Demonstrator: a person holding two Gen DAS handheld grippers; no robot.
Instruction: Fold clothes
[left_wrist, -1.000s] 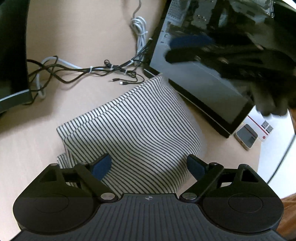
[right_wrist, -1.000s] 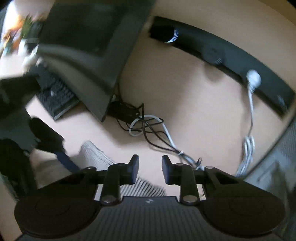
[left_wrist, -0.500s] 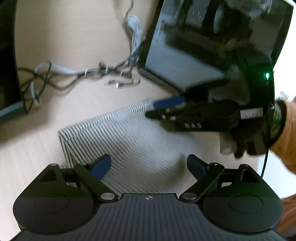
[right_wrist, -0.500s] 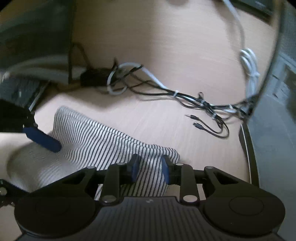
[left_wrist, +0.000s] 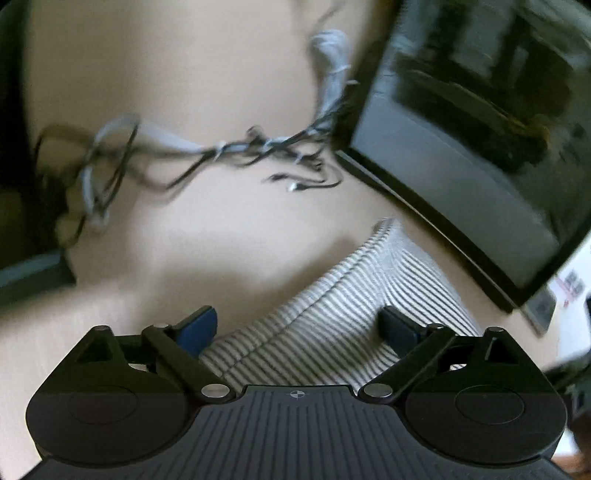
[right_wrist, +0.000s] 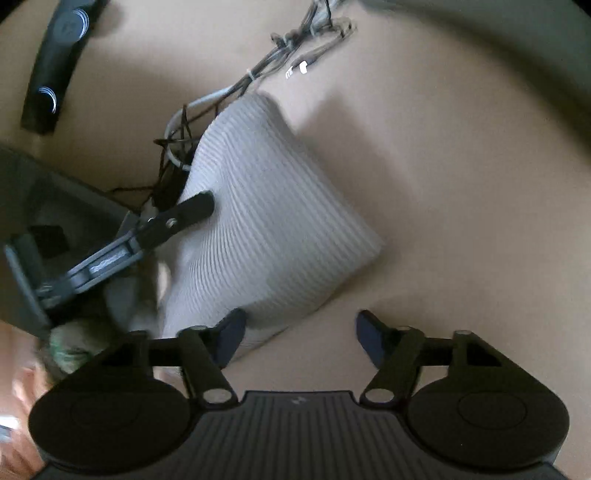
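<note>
Since half a second ago the right gripper (right_wrist: 299, 334) has been opened wide and drawn back off the folded striped garment (right_wrist: 269, 221). That garment lies on the beige table (right_wrist: 461, 184), its long axis slanted from the cable bundle (right_wrist: 295, 48) down toward the camera. Its near end is straddled by the spread left gripper (left_wrist: 299, 325), nothing being clamped.

The folded garment (right_wrist: 273, 221) is soft ribbed cloth, pale with thin dark stripes. It lies on a smooth, matt light wood table (right_wrist: 461, 184). The far right monitor (left_wrist: 480, 147) is glossy (it mirrors the room). Gripper bodies are matt black plastic.
</note>
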